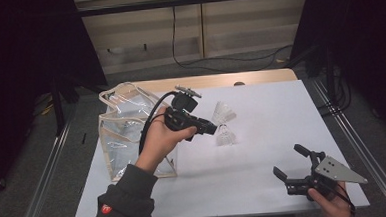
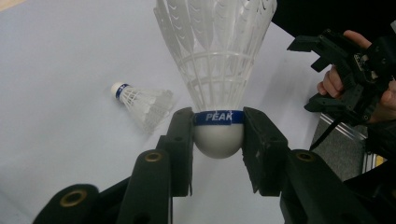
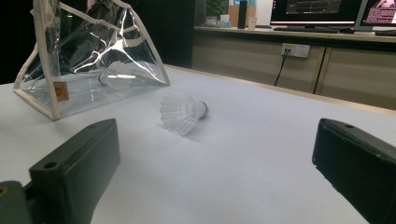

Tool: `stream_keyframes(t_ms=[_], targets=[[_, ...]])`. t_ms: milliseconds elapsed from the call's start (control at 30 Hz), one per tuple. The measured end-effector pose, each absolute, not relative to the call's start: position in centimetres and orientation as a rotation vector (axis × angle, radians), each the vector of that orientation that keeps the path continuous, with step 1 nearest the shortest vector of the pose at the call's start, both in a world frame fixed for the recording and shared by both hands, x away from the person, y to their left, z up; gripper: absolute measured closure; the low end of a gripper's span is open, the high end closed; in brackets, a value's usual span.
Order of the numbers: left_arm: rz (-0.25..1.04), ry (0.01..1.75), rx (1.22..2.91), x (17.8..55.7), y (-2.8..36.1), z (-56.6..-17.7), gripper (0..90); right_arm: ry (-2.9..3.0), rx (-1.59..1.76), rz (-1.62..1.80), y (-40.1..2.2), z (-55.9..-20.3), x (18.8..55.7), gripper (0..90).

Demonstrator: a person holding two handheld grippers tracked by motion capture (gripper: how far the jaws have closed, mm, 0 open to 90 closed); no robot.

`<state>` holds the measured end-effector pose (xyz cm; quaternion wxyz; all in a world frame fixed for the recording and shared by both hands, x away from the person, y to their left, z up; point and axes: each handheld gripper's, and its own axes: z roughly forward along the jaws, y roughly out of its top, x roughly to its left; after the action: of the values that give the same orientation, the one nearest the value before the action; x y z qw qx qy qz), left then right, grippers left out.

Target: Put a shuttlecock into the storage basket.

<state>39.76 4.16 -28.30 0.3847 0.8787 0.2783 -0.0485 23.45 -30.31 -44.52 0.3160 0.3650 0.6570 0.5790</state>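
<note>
item 1, held shuttlecock (image 2: 217, 70): white, feathered skirt up, cork base down; blue band reads "peak". clamped at the band and cork between the two black jaws of the left gripper (image 2: 218, 135), which press on either side. in the high view the left gripper (image 1: 213, 128) is above the table's middle with this shuttlecock (image 1: 224, 112) at its 1 o'clock tip. the writing is readable in the left gripper view, too small in the high view.

item 2, loose shuttlecock (image 1: 224, 136): lying on its side on the white table (image 1: 271, 114), just below the held one in the high view. in the left gripper view it (image 2: 142, 100) sits at 9 o'clock of the jaws, with a blue band whose lettering is too small to read. the right gripper view shows it (image 3: 181, 111) from the skirt side, cork pointing to 3 o'clock.

item 3, bag (image 1: 124, 129): clear plastic with beige trim, at the table's 9 o'clock edge. the right gripper view shows a small tan label (image 3: 60, 91) on it, writing unreadable, and a third shuttlecock (image 3: 119, 74) inside; the high view does not make that one out.

item 4, right gripper (image 1: 290, 172): at the table's 5 o'clock corner, jaws spread wide with nothing between them, grey plate on top. it appears in the left gripper view at 2 o'clock (image 2: 322, 70).

item 5, sleeve (image 1: 123, 202): dark, with a small red logo, unreadable.
</note>
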Motion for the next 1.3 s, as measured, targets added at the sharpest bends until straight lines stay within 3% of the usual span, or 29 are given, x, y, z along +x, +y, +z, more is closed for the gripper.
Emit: stream_keyframes(t_ms=[1300], targets=[[-0.095, 0.768, 2.214, 40.7, 5.8, -25.9, 65.4, 1.731, 0.96, 1.525, -30.2, -44.5, 23.4, 0.9]])
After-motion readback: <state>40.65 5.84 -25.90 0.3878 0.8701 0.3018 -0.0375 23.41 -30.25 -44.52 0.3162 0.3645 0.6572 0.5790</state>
